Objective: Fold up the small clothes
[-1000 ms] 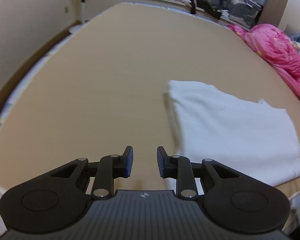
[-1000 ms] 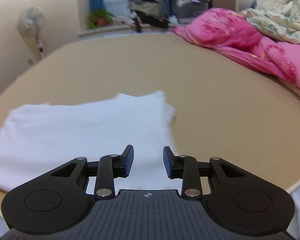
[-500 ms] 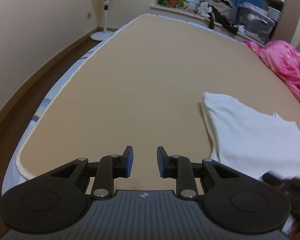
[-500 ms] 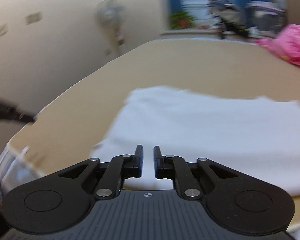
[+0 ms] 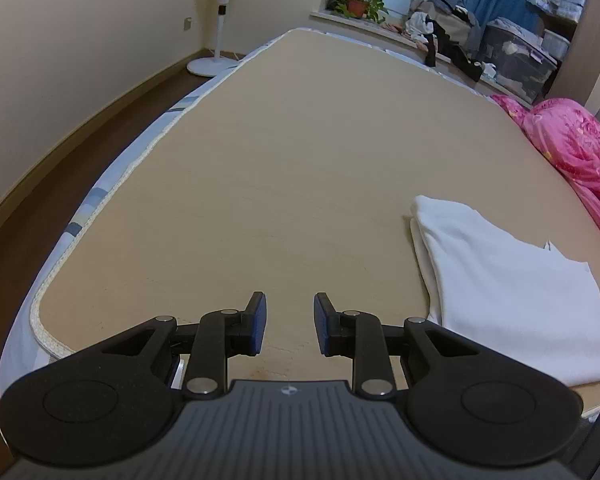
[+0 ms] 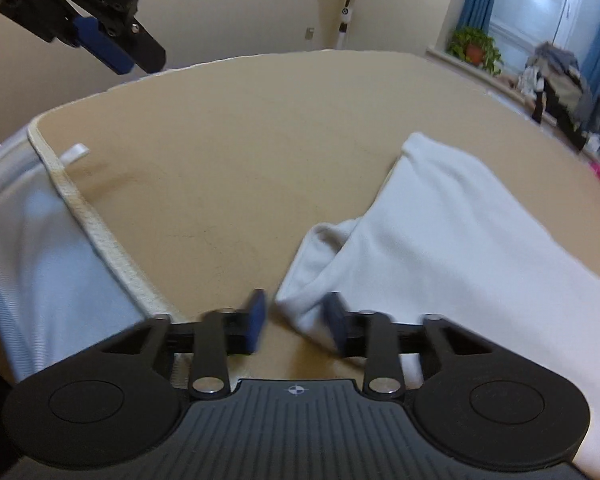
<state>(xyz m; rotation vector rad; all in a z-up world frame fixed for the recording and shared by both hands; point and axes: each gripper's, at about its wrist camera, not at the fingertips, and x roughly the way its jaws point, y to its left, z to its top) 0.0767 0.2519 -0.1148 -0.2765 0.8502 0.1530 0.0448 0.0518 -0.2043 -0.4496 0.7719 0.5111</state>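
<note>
A folded white garment lies on the tan bed near its front edge. In the right wrist view the garment has its near left corner bunched and lifted between the fingers. My right gripper is open, with that corner between its blue pads, not clamped. My left gripper is open and empty, held over bare bed left of the garment. It also shows in the right wrist view, raised at the upper left.
The bed's piped edge and front left corner lie close to the right gripper. A pink quilt is heaped at the right. A standing fan and a cluttered windowsill are beyond the bed.
My right gripper swung left to the garment's near left corner, closed partway, then opened with the bunched corner between its fingers. My left gripper drew back and left, off the garment.
</note>
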